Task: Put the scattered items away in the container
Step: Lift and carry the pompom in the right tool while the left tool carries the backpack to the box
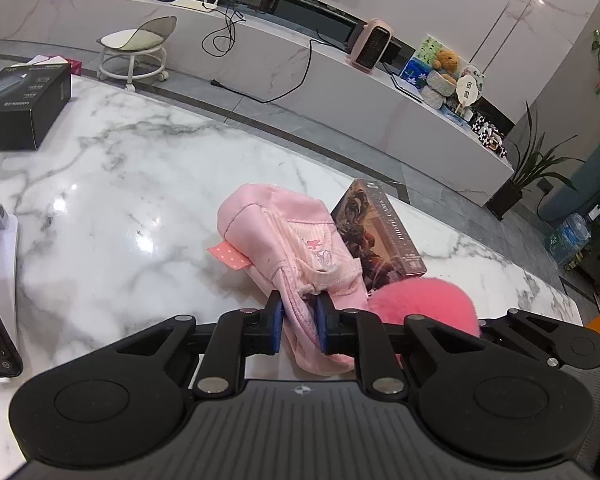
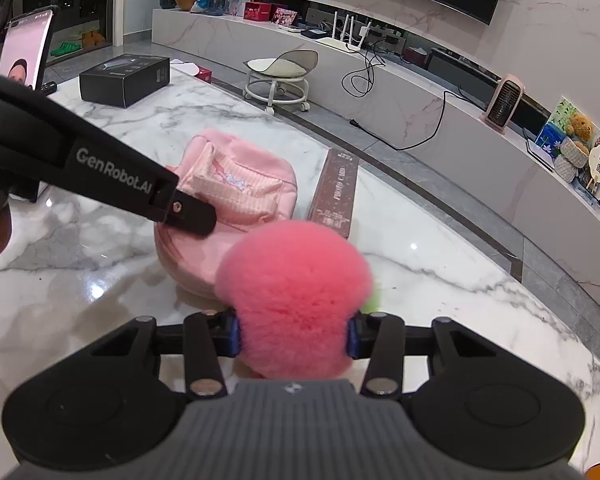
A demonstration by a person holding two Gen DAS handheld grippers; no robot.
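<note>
Two grips: left gripper [image 1: 299,320] fingers pinch the pink pouch [image 1: 284,240] rim; right gripper [image 2: 294,334] fingers squeeze the pompom [image 2: 292,292] above the table [image 2: 440,264].

Both fisheye views look forward along their own jaws, low and close over the marble bench [image 1: 112,184]. They share the pink pouch [image 1: 284,248], the fluffy pink ball [image 2: 296,296] (nearest in the right view) and the long wall cabinet [image 2: 400,96] behind.
</note>
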